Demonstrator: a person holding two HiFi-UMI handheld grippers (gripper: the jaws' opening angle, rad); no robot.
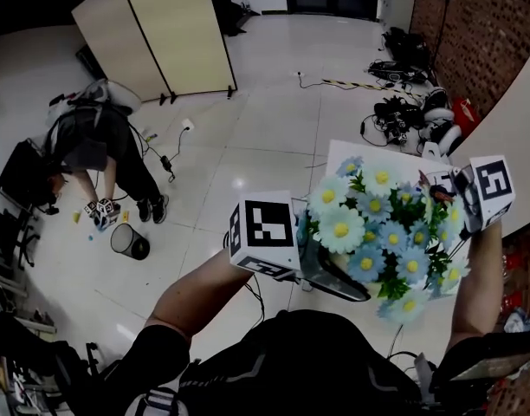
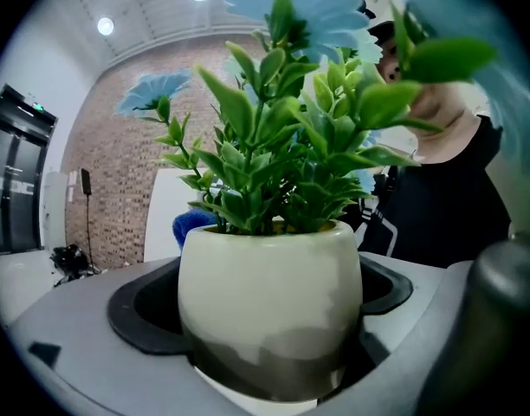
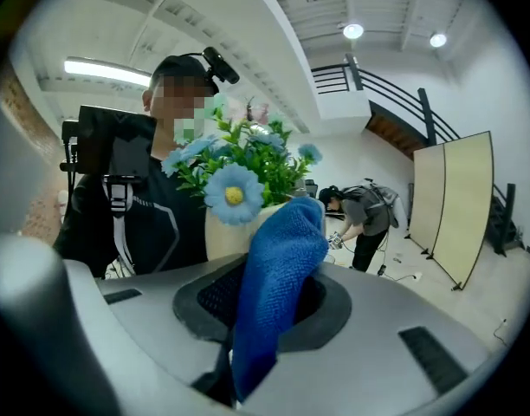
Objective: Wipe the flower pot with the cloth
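Observation:
A cream flower pot (image 2: 269, 293) with green leaves and blue and white daisies (image 1: 382, 232) is held up in the air in front of me. My left gripper (image 2: 269, 345) is shut on the flower pot, its jaws clamping the pot's lower sides. In the head view the blossoms hide the pot, and the left gripper (image 1: 321, 271) is at their left. My right gripper (image 3: 265, 319) is shut on a blue cloth (image 3: 274, 276), whose upper end rests against the pot's wall (image 3: 222, 232). A bit of cloth (image 2: 191, 224) shows behind the pot. The right gripper (image 1: 455, 202) is at the flowers' right.
A white table (image 1: 352, 159) stands below the flowers, with a curved counter and brick wall (image 1: 490, 33) to the right. Cables and gear (image 1: 403, 111) lie on the floor. A person (image 1: 96, 141) bends over at left near a black bin (image 1: 128, 241). A beige folding screen (image 1: 161, 33) stands behind.

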